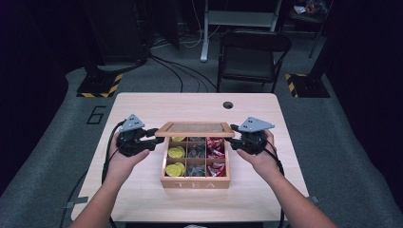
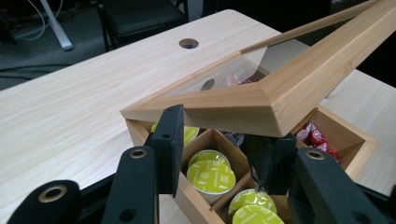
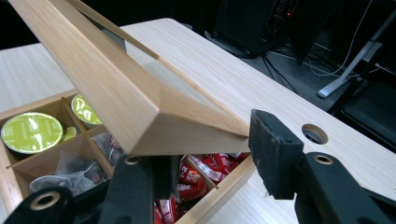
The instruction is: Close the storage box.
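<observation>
Lid of the tea box held half-raised by both grippers, one at each front corner.

Nearest in the high view, the tea box [image 1: 195, 182] sits mid-table, its compartments showing yellow capsules [image 1: 175, 152], dark sachets [image 1: 196, 152] and red packets [image 1: 215, 147]. Above it the glass-paned lid [image 1: 196, 128] tilts on its back edge. The left gripper [image 1: 154, 137] has its jaws clamped across the lid's left corner; the right gripper [image 1: 233, 138] straddles the right corner, one pad against the wood, the other hidden beneath, so its grip I cannot tell. Judged from this, the lid is partway; the next move needs both hands swinging evenly. Beyond stands a chair [image 1: 253, 57].
</observation>
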Available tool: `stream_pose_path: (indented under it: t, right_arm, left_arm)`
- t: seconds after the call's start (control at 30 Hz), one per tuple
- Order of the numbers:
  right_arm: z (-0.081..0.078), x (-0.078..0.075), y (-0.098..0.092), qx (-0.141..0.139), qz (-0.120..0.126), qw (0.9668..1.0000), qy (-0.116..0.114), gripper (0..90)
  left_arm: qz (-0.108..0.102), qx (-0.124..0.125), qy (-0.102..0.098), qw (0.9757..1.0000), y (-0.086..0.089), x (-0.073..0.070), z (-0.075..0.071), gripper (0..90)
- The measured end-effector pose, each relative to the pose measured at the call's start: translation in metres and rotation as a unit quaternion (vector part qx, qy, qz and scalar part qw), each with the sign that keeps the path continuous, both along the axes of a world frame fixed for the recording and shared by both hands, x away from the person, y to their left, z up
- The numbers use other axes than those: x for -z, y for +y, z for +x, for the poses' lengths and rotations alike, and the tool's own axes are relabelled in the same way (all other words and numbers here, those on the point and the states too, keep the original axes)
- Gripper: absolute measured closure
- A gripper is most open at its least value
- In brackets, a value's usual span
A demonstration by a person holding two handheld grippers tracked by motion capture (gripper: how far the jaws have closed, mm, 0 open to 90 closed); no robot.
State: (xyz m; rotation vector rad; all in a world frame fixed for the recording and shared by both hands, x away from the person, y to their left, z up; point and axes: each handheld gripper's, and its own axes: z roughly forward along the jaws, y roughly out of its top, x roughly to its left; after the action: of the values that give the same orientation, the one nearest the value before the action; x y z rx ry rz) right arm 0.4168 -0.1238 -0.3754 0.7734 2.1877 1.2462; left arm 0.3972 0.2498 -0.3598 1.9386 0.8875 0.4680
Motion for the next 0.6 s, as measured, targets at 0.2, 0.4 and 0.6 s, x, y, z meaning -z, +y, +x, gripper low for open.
stream_pose_path:
  t: [0.2, 0.4, 0.6]
  right_arm:
    - [-0.002, 0.004, -0.004, -0.002, 0.018, 0.9998, 0.012, 54.9]
    - [-0.004, 0.006, -0.006, -0.006, 0.016, 0.9997, 0.017, 56.6]
    - [-0.013, 0.008, -0.011, -0.01, 0.014, 0.9996, 0.022, 57.0]
  left_arm:
    - [-0.005, -0.001, 0.003, 1.0, 0.0, 0.003, -0.002, 58.5]
    - [-0.002, -0.001, 0.006, 1.0, 0.001, 0.007, -0.006, 58.2]
    - [-0.001, 0.001, 0.011, 0.9999, 0.001, 0.013, -0.011, 58.3]
